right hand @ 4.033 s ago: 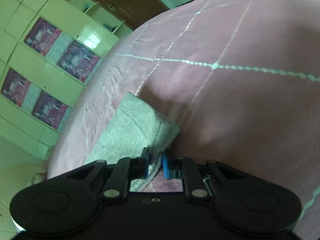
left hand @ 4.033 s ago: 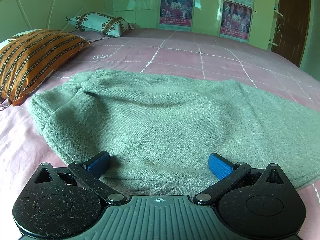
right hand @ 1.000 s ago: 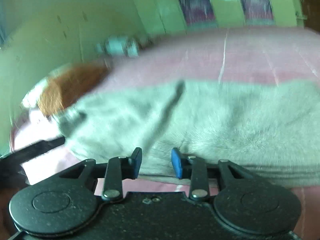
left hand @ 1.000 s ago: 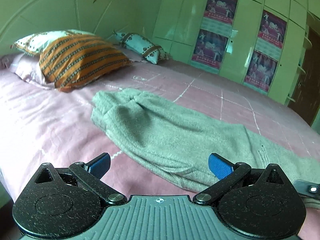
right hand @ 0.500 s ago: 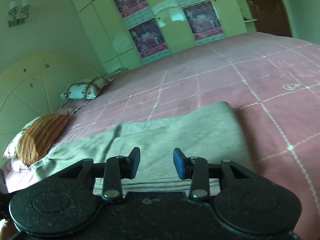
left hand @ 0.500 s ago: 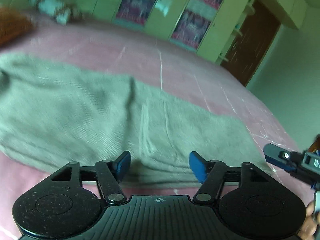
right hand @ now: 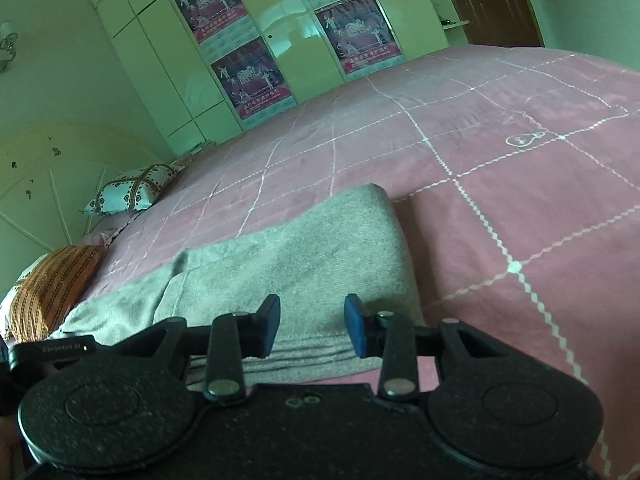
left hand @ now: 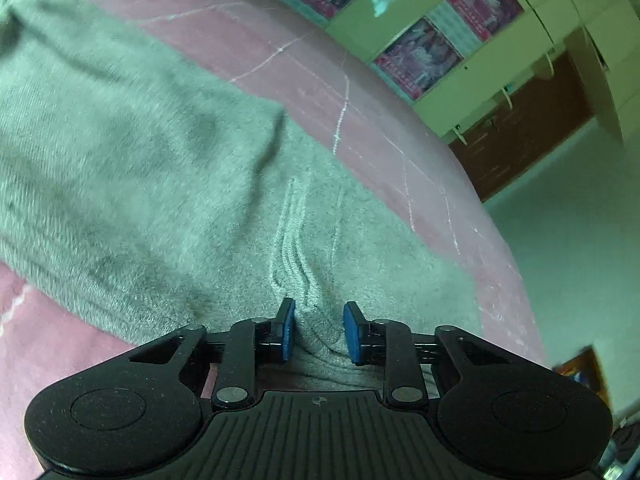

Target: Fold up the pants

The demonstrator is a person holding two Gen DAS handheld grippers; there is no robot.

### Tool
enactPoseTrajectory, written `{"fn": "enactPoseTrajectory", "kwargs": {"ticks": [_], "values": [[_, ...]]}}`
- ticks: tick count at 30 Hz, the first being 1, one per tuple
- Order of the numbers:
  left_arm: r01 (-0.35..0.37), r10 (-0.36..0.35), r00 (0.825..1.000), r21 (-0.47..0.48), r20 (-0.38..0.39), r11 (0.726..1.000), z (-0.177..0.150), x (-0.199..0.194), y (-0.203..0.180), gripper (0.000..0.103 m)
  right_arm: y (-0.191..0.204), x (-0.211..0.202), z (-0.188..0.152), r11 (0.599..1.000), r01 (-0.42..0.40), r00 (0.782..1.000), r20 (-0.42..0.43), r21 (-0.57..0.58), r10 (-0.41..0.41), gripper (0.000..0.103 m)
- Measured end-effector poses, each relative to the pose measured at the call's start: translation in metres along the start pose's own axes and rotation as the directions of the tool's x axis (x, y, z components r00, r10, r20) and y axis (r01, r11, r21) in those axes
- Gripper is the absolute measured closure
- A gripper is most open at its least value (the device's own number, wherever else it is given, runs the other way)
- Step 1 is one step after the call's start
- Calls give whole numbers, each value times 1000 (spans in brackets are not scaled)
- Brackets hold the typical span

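Two grippers sit low in their pictures, right at the near edge of the gray pants (left hand: 152, 168). The left gripper (left hand: 317, 330) has just been closing, and its blue pads (left hand: 286, 330) now pinch a bunched-up fold of the gray cloth between them. The right gripper (right hand: 311, 330) has its blue pads a little apart over the pants (right hand: 304, 264), and I cannot tell if they squeeze the cloth. Beyond the pants spreads the pink bed cover (right hand: 500, 152) with its white lines. At far left lie an orange striped pillow (right hand: 48, 284) and a white patterned pillow (right hand: 132, 190). Farthest back, at the top, stands the green wardrobe (right hand: 160, 40) with posters (right hand: 248, 72).
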State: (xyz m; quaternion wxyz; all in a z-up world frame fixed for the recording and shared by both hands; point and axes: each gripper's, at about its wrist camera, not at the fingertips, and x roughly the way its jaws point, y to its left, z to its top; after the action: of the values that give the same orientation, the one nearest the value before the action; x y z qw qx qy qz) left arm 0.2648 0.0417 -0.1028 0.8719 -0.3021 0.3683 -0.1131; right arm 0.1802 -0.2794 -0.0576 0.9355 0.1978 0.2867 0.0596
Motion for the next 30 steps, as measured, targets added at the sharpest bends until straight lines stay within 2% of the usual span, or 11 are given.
{"fn": "enactPoseTrajectory", "kwargs": {"ticks": [8, 12, 14, 19, 20, 21, 22, 26, 27, 29, 30], "values": [[9, -21, 993, 101, 118, 995, 3, -31, -17, 85, 4, -3, 4, 1000, -24, 1000, 5, 5, 24, 71], [-58, 50, 995, 83, 88, 995, -4, -35, 17, 85, 4, 4, 1, 1000, -27, 999, -43, -11, 26, 68], [-27, 25, 997, 26, 69, 999, -8, -31, 34, 84, 5, 14, -5, 999, -15, 995, -101, -30, 12, 71], [-10, 5, 996, 61, 85, 998, 3, -33, 19, 83, 10, -1, -1, 999, -15, 1000, -18, -47, 15, 69], [-12, 8, 997, 58, 73, 998, 5, -30, 19, 79, 9, 1, 1, 999, -7, 1000, -21, -48, 6, 69], [-26, 24, 998, 42, 52, 999, 7, -25, 22, 61, 7, 6, 2, 999, 13, 999, -49, -47, -15, 70], [-8, 7, 999, 24, 51, 1000, 7, -23, 25, 54, 4, 13, 1, 998, 33, 995, -88, -44, -36, 73], [4, -5, 999, 5, 36, 1000, 9, -10, 23, 43, 3, 14, -2, 998, 25, 995, -95, -51, -30, 71], [-3, 3, 1000, -2, 26, 1000, 11, -8, 19, 43, 3, 15, -2, 998, 26, 995, -94, -56, -32, 70], [-1, 1, 1000, 8, 26, 1000, 13, -7, 11, 88, 3, 16, -2, 998, 27, 995, -93, -51, -32, 69], [22, -24, 998, 42, 51, 999, 16, -11, 3, 88, 2, 16, -2, 999, 28, 995, -93, -45, -32, 69]]}}
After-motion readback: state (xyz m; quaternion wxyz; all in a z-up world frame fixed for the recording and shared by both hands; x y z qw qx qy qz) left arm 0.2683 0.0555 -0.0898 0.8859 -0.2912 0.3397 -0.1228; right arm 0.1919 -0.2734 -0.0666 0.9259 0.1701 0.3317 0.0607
